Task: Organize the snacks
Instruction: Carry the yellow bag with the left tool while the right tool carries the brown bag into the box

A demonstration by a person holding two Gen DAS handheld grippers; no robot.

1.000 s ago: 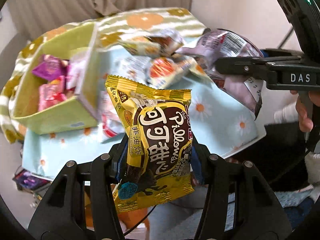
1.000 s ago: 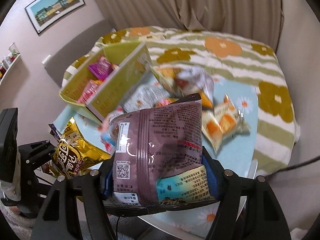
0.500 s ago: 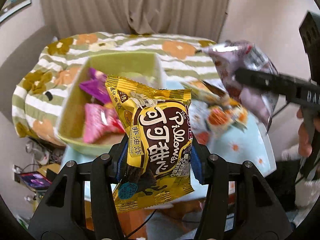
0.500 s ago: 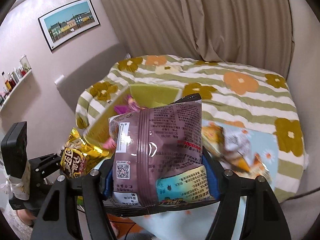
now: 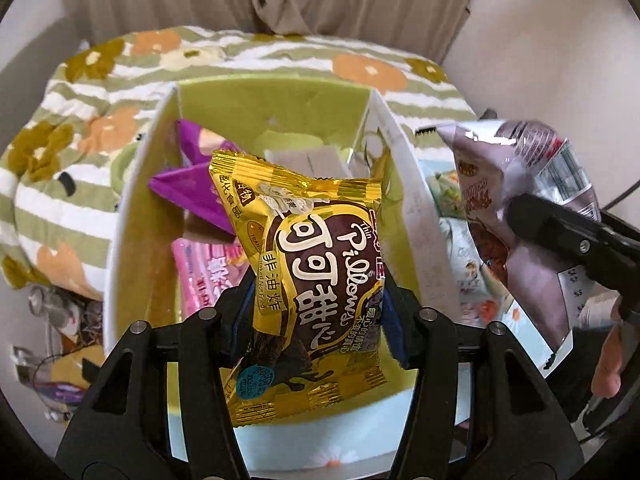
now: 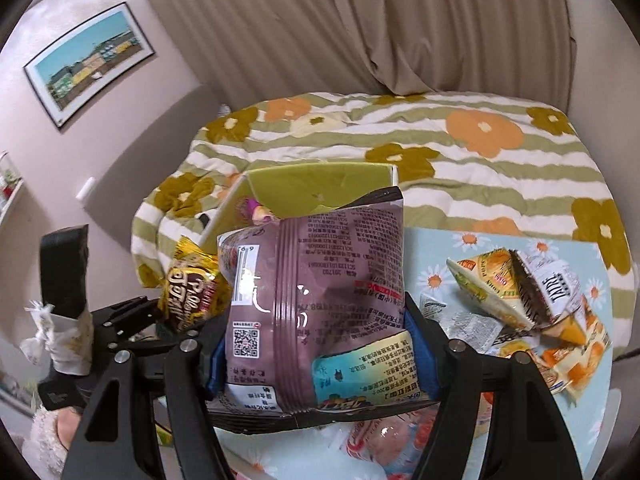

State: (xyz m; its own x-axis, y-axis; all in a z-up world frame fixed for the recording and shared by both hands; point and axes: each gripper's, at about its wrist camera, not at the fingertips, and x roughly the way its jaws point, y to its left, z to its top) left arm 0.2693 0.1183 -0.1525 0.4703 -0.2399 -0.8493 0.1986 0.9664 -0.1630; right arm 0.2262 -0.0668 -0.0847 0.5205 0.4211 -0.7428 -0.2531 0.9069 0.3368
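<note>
My left gripper (image 5: 316, 316) is shut on a gold and brown Pillows snack bag (image 5: 312, 280) and holds it above the open green box (image 5: 276, 104). The box holds purple (image 5: 188, 184) and pink (image 5: 200, 280) packets. My right gripper (image 6: 320, 348) is shut on a mauve snack bag (image 6: 316, 292), held in the air right of the box (image 6: 316, 180). The mauve bag also shows in the left wrist view (image 5: 516, 216), and the gold bag in the right wrist view (image 6: 192, 292).
Several loose snack packets (image 6: 516, 296) lie on the light blue daisy tablecloth (image 6: 440, 256) right of the box. A striped floral blanket (image 6: 460, 144) covers the bed behind. Curtains and a wall picture (image 6: 88, 64) stand at the back.
Both grippers have swung left and forward with their bags. The left one now hangs directly over the green box; the right one has come beside it.
</note>
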